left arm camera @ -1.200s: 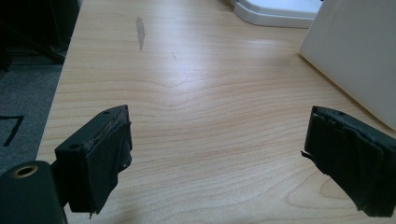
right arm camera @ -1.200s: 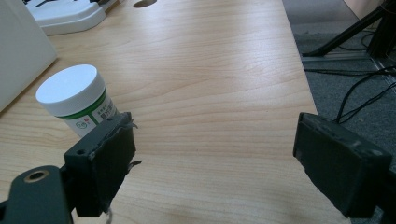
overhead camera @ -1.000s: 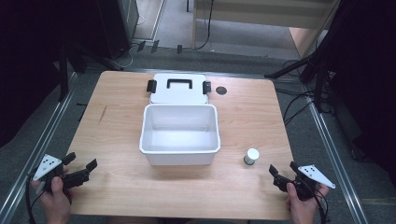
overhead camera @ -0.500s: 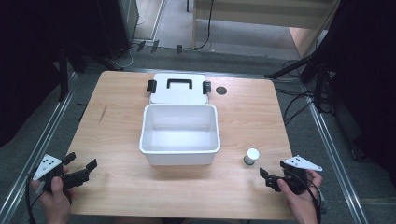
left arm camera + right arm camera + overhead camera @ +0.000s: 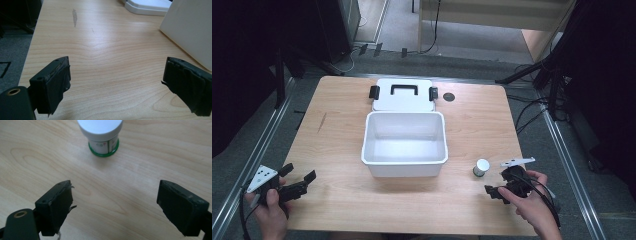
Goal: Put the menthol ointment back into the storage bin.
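Note:
A small bottle (image 5: 481, 167) with a white cap and a green base stands upright on the wooden table (image 5: 337, 135), right of the open white bin (image 5: 404, 167). My right gripper (image 5: 498, 183) hovers just below and to the right of the bottle and looks down on it. In the right gripper view the bottle (image 5: 102, 135) stands ahead of the open right gripper (image 5: 113, 195). Its jaws have just been closing slightly, with nothing between them. My left gripper (image 5: 301, 173) rests open at the table's near left corner. In the left gripper view it (image 5: 116, 72) spans only bare wood.
The bin's white lid (image 5: 404, 95), with a black handle and black latches, lies flat behind the bin. A small dark round disc (image 5: 448, 97) sits beside it at the back. The bin's side wall (image 5: 190, 27) shows in the left gripper view. Metal rails flank the table.
My right gripper has lifted and moved left toward the bottle, tipping to point down at the table. The left gripper has stayed put.

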